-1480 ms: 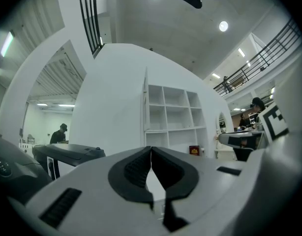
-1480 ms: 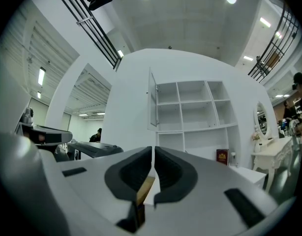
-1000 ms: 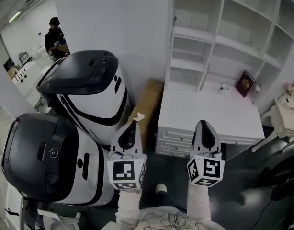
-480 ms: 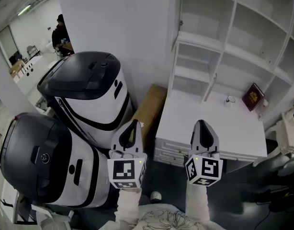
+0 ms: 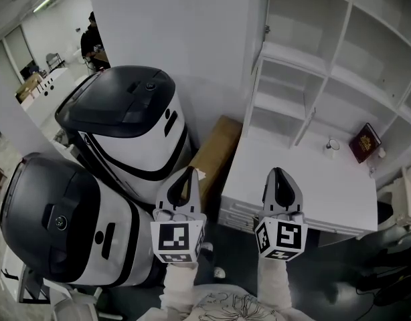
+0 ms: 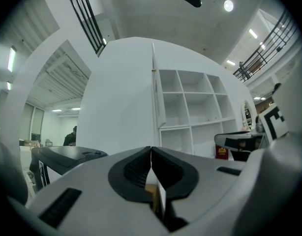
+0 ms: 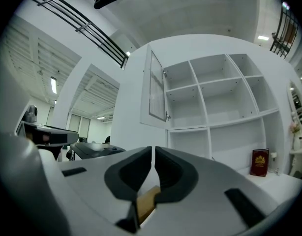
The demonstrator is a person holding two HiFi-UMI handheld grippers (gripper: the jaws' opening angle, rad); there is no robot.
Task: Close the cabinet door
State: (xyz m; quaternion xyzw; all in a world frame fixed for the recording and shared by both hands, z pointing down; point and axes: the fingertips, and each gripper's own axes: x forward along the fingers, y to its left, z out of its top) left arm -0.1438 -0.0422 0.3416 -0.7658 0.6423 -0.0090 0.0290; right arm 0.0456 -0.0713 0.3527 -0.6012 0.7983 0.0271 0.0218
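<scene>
Two hand-held grippers side by side, both pointed level at white furniture. On the left hand-held gripper (image 5: 187, 176), pads pressed flush together with nothing between them. On the right hand-held gripper (image 5: 278, 176), much the same: clenched and empty, only a hairline slit between the pads (plain in its own view).

Ahead of and above both, roughly between their two lines of aim: the cabinet door (image 7: 157, 85), swung open and standing out from the left edge of the white cabinet (image 5: 339, 52). Seen almost edge-on from the left hand-held gripper, more face-on from the right one, with a finely ribbed panel. Well apart from either set of jaws.

Just ahead of the right hand-held gripper and below it: a white desk (image 5: 306, 179) with drawers along its near edge. Far to that gripper's right, at the back of the desk: a dark red book (image 5: 365, 142) standing upright, with a small white object (image 5: 333, 144) near it.

Ahead of the left hand-held gripper: a brown cardboard box (image 5: 215, 146) squeezed between desk and wall. Off to its left: two large black-and-white machines (image 5: 128, 129), one behind the other. Far beyond them: a person (image 5: 94, 40) in dark clothing.
</scene>
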